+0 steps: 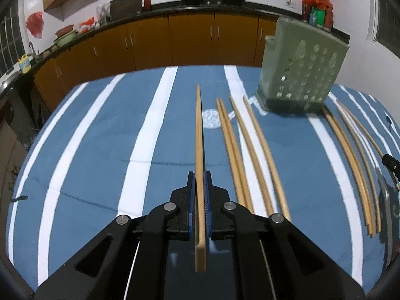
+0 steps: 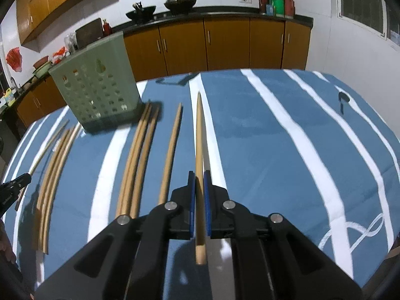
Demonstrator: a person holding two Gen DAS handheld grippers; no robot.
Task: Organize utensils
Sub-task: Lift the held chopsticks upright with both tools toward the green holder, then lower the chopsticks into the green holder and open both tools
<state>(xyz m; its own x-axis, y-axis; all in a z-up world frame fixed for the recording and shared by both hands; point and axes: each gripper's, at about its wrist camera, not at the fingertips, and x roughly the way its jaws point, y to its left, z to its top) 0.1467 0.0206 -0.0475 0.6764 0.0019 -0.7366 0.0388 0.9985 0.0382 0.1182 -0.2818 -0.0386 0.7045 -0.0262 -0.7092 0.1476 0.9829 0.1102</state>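
Observation:
My left gripper (image 1: 199,175) is shut on a wooden chopstick (image 1: 199,135) that points away over the blue striped cloth. My right gripper (image 2: 199,174) is shut on another chopstick (image 2: 199,135), also pointing forward. A green perforated utensil holder (image 1: 301,67) stands on the cloth, right of the left gripper; in the right wrist view this holder (image 2: 97,85) is at the left. Several loose chopsticks (image 1: 250,150) lie flat beside the held one, more chopsticks (image 1: 350,160) further right. In the right wrist view, loose chopsticks (image 2: 140,155) lie left of the gripper.
The table with the blue and white striped cloth (image 1: 100,137) ends at the far side before wooden kitchen cabinets (image 1: 190,40). The left gripper's tip (image 2: 15,185) shows at the left edge of the right wrist view. A small dark object (image 2: 342,100) lies at the far right.

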